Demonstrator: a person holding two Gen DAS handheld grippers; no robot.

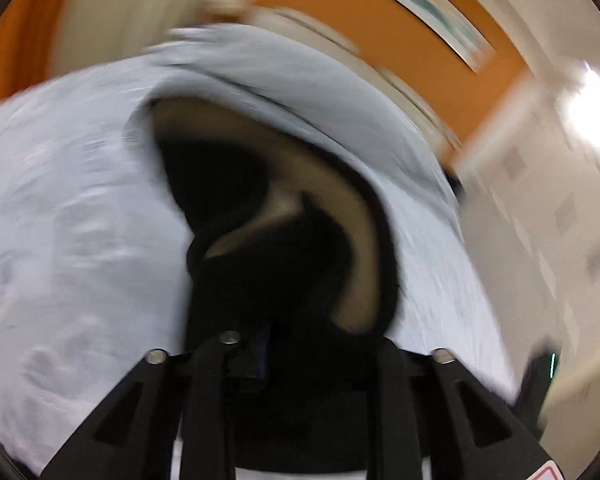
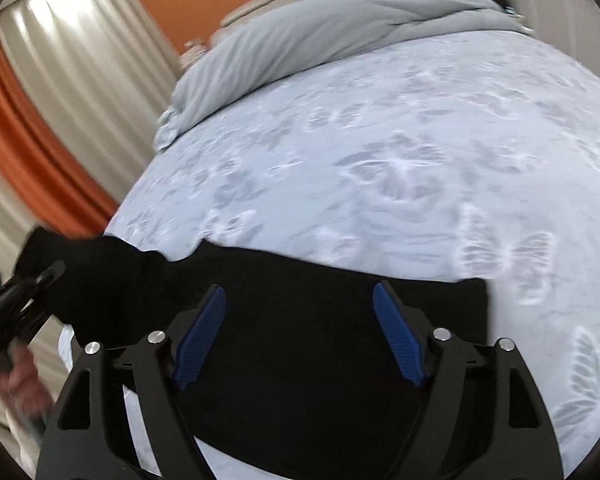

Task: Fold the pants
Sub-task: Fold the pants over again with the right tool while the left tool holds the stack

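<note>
black pants (image 2: 300,340) lie between spread right fingers (image 2: 198,336) (blue pads).

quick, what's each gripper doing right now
Left gripper: shut on the pants, lifting an end of them.
Right gripper: open, holding nothing, fingers apart above the pants on the bed.

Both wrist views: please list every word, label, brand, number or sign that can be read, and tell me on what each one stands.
No text can be read in either view.
Red-edged white sticker on the left gripper body: cut off at the picture's corner, unreadable.
Framed picture on the orange wall: blurred, no lettering visible.
Black pants and pale blue butterfly-patterned bedspread: no label visible.
</note>
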